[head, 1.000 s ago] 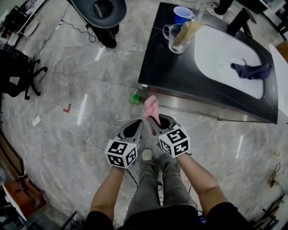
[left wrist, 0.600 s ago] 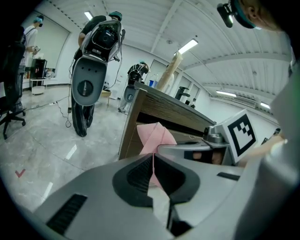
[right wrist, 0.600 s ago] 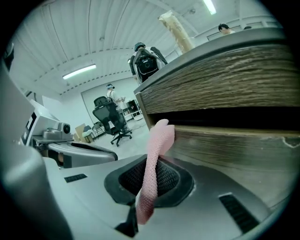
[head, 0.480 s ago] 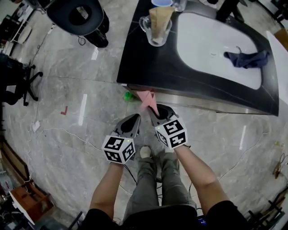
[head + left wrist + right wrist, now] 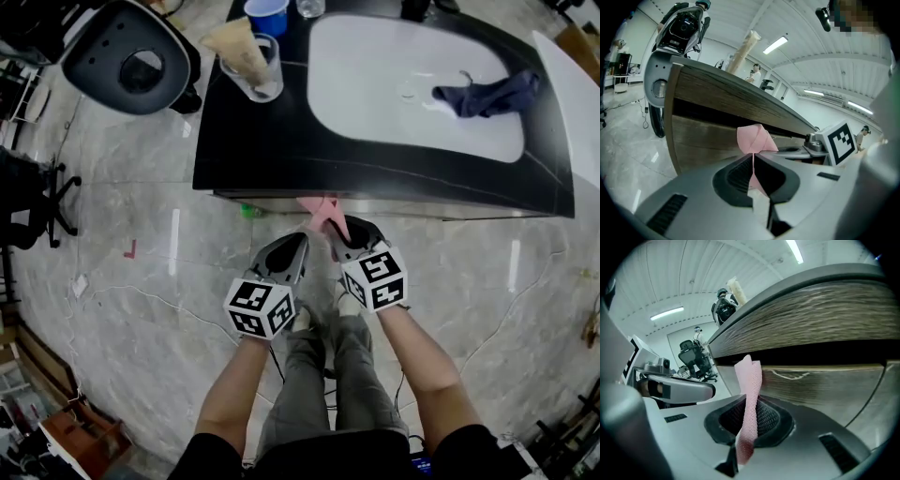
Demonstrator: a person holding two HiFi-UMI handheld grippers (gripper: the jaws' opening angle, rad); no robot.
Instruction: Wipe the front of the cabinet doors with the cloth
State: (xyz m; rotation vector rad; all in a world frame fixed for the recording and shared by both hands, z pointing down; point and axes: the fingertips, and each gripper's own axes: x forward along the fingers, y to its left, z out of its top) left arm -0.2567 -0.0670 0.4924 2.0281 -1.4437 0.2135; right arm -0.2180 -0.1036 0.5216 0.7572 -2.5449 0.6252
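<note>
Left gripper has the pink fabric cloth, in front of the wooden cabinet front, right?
No, the right gripper is shut on the pink fabric cloth, in front of the wooden cabinet front; the right gripper view shows it.

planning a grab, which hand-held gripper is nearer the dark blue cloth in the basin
Right. The right hand-held gripper is short and left of the dark blue cloth; the left hand-held gripper is further left.

**Operator and rig: appearance**

Left gripper (image 5: 300, 238) and right gripper (image 5: 337, 225): smooth grey shells tapering to a point, with dark ribbed pads (image 5: 738, 176) recessed inside. Each carries a white cube (image 5: 260, 307) printed with black square markers. Person: black short-sleeved top (image 5: 309, 459), grey trousers (image 5: 314, 398), pale shoes (image 5: 306, 322).
</note>
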